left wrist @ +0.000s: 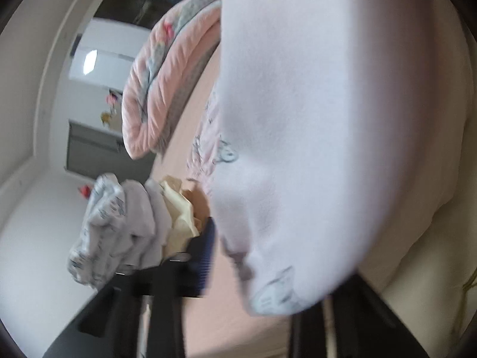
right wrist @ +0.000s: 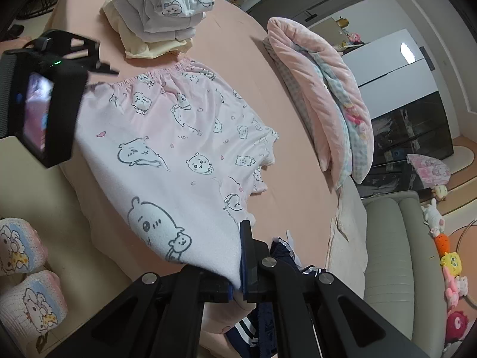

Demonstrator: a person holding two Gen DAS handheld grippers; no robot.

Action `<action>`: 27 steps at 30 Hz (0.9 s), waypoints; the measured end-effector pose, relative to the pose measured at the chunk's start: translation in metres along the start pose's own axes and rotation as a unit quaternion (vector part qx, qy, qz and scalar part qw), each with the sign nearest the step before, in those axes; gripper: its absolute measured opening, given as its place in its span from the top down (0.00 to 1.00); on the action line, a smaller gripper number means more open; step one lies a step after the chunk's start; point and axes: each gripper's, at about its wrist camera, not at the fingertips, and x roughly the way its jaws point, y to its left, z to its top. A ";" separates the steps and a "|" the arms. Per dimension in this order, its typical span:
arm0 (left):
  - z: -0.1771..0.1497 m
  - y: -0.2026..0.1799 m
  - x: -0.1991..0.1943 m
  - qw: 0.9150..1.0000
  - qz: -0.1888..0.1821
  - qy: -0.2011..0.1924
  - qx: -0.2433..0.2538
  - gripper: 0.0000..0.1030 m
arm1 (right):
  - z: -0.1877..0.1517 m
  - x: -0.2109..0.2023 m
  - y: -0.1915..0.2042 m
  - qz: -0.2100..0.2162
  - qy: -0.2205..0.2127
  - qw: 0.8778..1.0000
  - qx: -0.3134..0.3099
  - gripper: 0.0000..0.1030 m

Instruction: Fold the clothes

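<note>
Our left tool (right wrist: pixel 103 67) sits at the waistband of the pink pyjama bottoms (right wrist: pixel 179 137) (its grip is blurred, so we cannot tell). The bottoms lie spread on the bed (right wrist: pixel 238 44). Our right tool (right wrist: pixel 237 280) is clenched on their near edge.

Both wrist views (left one close, blurred) share the bed (right wrist: pixel 238 59).

Pink pyjama trousers (right wrist: pixel 184 137): soft matt cloth, printed. My right gripper (right wrist: pixel 237 283): matt black plastic, bright metal bolts. Quilt (right wrist: pixel 322 113): plush, ribbed. Bed sheet (right wrist: pixel 238 38): smooth matt cloth.
</note>
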 end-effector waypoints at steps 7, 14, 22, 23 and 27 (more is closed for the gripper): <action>0.003 0.010 -0.017 0.999 0.009 -0.034 0.007 0.90 | -0.003 0.011 -0.002 0.004 0.014 1.000 0.006 0.98; -0.001 0.039 -0.030 0.999 0.000 -0.031 -0.016 0.90 | -0.011 0.031 -0.003 0.020 0.035 0.999 0.019 0.98; 0.011 0.040 -0.036 0.999 0.003 -0.038 -0.009 0.90 | -0.008 0.049 -0.008 0.033 0.041 0.998 0.023 0.98; 0.013 0.042 -0.034 0.999 0.003 -0.039 -0.010 0.90 | -0.007 0.051 -0.008 0.033 0.043 0.998 0.021 0.98; 0.020 0.051 -0.029 0.999 0.007 -0.040 -0.015 0.90 | -0.003 0.063 -0.013 0.038 0.048 0.998 0.021 0.98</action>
